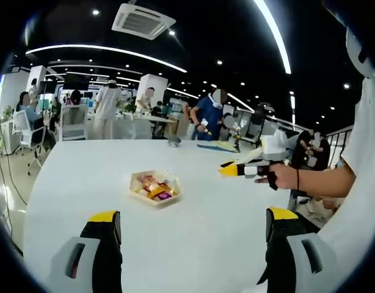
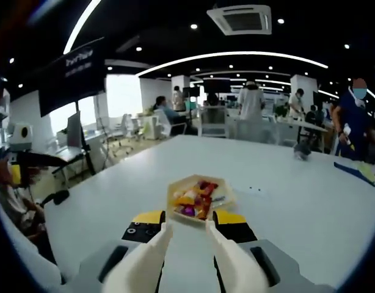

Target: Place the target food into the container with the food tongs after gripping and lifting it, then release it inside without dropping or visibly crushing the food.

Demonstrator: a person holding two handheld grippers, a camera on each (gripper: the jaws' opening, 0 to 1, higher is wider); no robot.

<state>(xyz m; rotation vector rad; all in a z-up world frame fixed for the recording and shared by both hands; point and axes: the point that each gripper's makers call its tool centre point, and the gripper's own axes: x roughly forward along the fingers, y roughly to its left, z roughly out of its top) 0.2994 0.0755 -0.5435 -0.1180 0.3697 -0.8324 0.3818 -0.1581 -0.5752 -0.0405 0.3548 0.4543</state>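
Here's the white table (image 1: 83,183), and on it sits a shallow pale container (image 1: 155,187) with colourful food (image 1: 154,188) already inside: wrapped pieces in yellow, orange and purple. Whether these are the target food is hard to say; the pieces are too small to tell apart.

In the left gripper view, the left hand-held gripper (image 1: 193,229) has its jaws spread wide with nothing between them, and the container lies ahead of it, somewhat toward its left jaw, well apart. The right hand-held gripper (image 1: 236,168) comes in from the right, carried by the person's hand (image 1: 280,177).

Switch to the right gripper view: the right hand-held gripper (image 2: 187,221) has two pale blades running up between its jaws, probably the food tongs (image 2: 141,262), and their tips stand apart with nothing pinched. The container (image 2: 200,198) lies dead ahead, just past the tips. So the right side is nearer, and I'd judge a short straight push forward and down reaches the food.
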